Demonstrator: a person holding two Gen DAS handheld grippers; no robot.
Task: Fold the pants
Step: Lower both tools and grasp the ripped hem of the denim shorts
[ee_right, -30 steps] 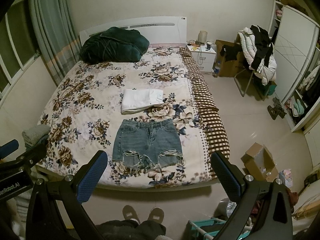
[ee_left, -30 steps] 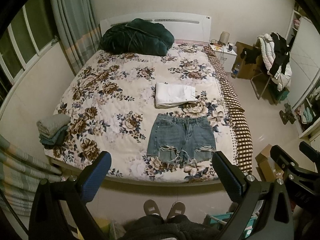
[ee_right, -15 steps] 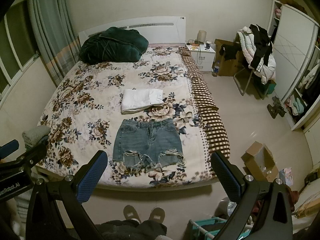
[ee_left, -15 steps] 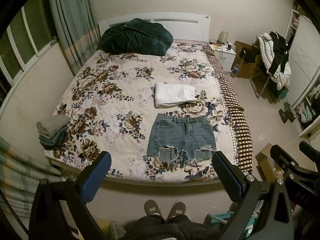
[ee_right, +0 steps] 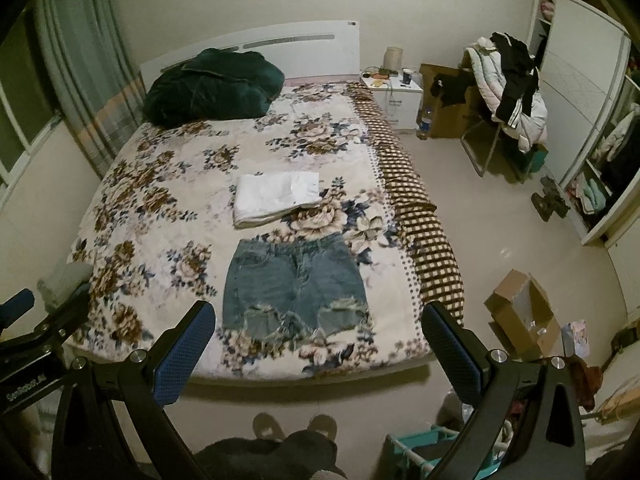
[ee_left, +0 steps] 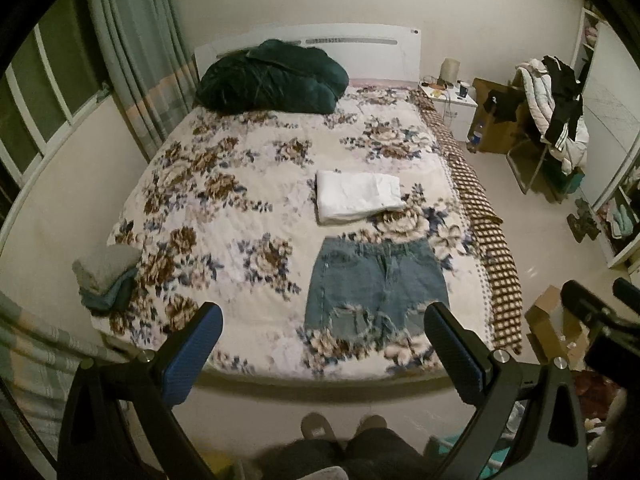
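Floral bed (ee_left: 224, 216) carried the denim shorts (ee_left: 376, 280) flat near its foot edge, right of center, a folded white garment (ee_left: 358, 196) just beyond the waistband. We held the left gripper (ee_left: 320, 336) and right gripper (ee_right: 316, 334) high off the bed, jaws wide, holding nothing. We judged the frayed hems liable to snag or bunch, and a fold toward the waistband could ride onto the white garment.

Left gripper (ee_right: 24, 364) body — partly legible "Robot".

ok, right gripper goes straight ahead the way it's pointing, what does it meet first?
Probably the denim shorts, lying flat on the bed. The right gripper is open, empty, held short of the bed edge. Nothing visible between; depth is uncertain.
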